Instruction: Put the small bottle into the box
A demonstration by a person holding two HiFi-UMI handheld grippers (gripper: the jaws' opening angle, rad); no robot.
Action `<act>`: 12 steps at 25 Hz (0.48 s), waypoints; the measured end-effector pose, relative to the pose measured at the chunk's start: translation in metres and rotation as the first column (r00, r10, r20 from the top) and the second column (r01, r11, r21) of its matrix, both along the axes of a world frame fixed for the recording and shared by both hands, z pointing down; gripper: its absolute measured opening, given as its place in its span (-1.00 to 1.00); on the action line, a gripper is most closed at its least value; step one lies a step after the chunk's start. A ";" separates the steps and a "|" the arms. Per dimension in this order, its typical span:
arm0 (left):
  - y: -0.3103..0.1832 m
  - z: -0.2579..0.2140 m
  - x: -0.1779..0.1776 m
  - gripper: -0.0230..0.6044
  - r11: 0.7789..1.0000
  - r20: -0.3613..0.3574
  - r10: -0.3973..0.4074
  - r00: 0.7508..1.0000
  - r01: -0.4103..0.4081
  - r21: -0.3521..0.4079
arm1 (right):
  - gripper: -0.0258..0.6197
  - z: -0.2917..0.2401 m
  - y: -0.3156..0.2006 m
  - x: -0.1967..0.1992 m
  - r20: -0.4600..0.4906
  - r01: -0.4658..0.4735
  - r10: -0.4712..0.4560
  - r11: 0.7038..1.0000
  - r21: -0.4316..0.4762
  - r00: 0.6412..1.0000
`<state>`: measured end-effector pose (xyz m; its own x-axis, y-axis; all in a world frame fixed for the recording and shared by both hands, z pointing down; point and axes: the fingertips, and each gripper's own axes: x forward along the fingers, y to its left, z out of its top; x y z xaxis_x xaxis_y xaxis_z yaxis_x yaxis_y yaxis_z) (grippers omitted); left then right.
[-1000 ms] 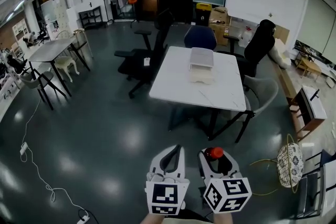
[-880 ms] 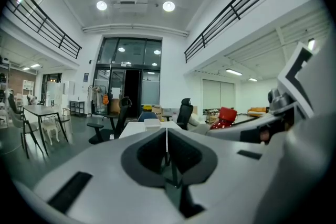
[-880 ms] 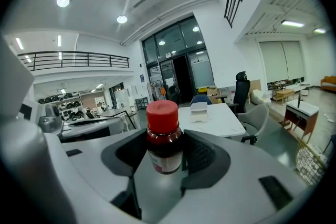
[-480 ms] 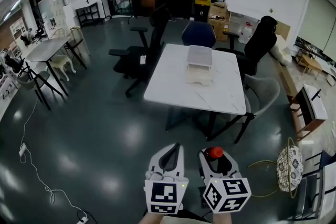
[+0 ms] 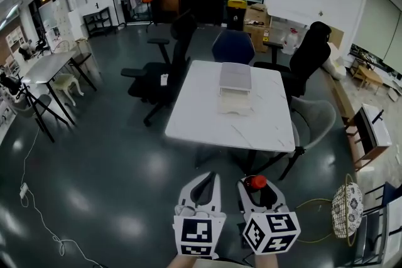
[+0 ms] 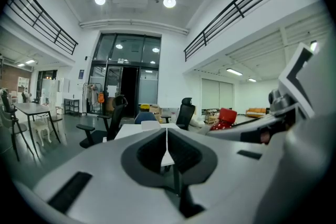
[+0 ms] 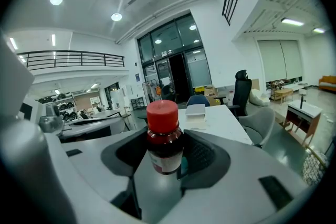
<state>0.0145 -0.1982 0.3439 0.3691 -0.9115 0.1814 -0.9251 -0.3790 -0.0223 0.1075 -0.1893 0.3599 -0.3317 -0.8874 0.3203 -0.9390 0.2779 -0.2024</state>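
Observation:
A small dark bottle (image 7: 164, 139) with a red cap stands upright between the jaws of my right gripper (image 7: 167, 157), which is shut on it. In the head view the red cap of the bottle (image 5: 256, 182) shows above the right gripper (image 5: 259, 192) at the bottom centre. My left gripper (image 5: 200, 189) sits beside it, jaws closed together with nothing in them, as the left gripper view (image 6: 166, 157) confirms. The box (image 5: 235, 88), a pale container with its lid raised, rests on the white table (image 5: 195, 116) well ahead of both grippers.
Black office chairs (image 5: 157, 72) stand left of the table, a blue chair (image 5: 232, 47) behind it and a grey chair (image 5: 314, 119) at its right. A person in black (image 5: 311, 56) sits beyond. A wicker basket (image 5: 347, 203) lies on the floor at right.
The table and box have drawn closer and shifted slightly left in the head view. Both grippers keep their places and their states.

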 end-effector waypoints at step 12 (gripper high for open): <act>-0.117 -0.012 -0.014 -0.86 0.998 -0.002 0.055 0.998 -0.055 0.010 | -0.23 -0.014 -0.112 -0.013 -0.005 -0.059 0.059 0.998 0.014 0.998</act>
